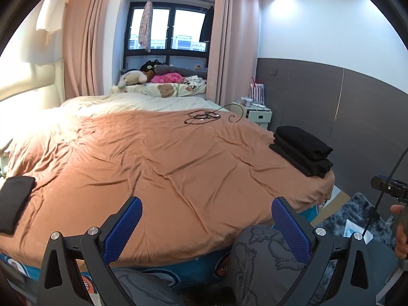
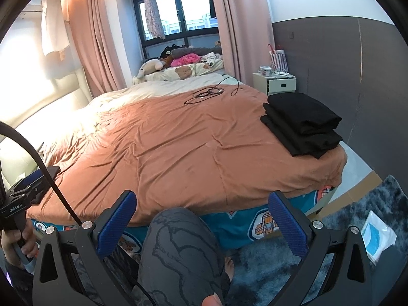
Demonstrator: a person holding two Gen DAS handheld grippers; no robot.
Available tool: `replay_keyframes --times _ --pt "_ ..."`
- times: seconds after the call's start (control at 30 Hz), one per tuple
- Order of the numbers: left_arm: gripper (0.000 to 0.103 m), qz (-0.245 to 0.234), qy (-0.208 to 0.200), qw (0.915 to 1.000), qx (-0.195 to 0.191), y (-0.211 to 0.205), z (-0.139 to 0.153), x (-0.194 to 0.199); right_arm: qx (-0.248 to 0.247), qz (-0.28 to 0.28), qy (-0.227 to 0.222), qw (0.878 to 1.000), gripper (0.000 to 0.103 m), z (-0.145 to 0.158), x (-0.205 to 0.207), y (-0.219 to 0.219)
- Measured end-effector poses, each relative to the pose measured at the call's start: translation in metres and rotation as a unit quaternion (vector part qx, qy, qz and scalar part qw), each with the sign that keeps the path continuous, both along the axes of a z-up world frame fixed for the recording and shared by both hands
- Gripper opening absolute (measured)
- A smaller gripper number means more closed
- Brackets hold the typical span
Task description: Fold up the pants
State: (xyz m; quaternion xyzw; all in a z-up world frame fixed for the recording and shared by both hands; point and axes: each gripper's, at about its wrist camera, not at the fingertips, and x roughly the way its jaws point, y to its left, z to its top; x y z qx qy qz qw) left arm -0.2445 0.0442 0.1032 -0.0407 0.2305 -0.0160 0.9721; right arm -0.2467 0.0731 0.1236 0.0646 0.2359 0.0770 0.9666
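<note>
A stack of folded black pants (image 1: 303,150) (image 2: 302,125) lies at the right corner of the bed's orange cover (image 1: 165,158) (image 2: 178,137). Another folded black piece (image 1: 15,204) rests near the cover's left edge. My left gripper (image 1: 206,219) hovers open over the bed's near edge, with nothing between its blue pads. Beside the bed, my right gripper (image 2: 201,216) is open as well, above a person's knee in grey patterned trousers (image 2: 178,250). Both grippers are well short of the black stack.
A tangle of black cable (image 1: 204,117) (image 2: 206,93) lies on the far part of the cover. A white nightstand (image 2: 275,83) stands at the bed's far right. A blue shaggy rug (image 2: 357,216) with a plastic bag (image 2: 377,237) covers the floor at right. Soft toys (image 1: 158,76) line the window ledge.
</note>
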Motion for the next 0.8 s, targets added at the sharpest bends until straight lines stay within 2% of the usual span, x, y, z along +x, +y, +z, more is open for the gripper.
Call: replay_keyframes --times 0.23,0.8 --pt "0.102 -0.001 0.001 1.0 0.002 -0.0031 0.0 -0.0023 0.004 -0.001 0.0 1.0 0.103 -0.0072 -0.0008 0.0021" --pt "0.102 0.001 -0.006 1.0 -0.005 0.0015 0.0081 -0.0094 0.009 -0.002 0.001 1.0 0.103 -0.0029 -0.0032 0.0015"
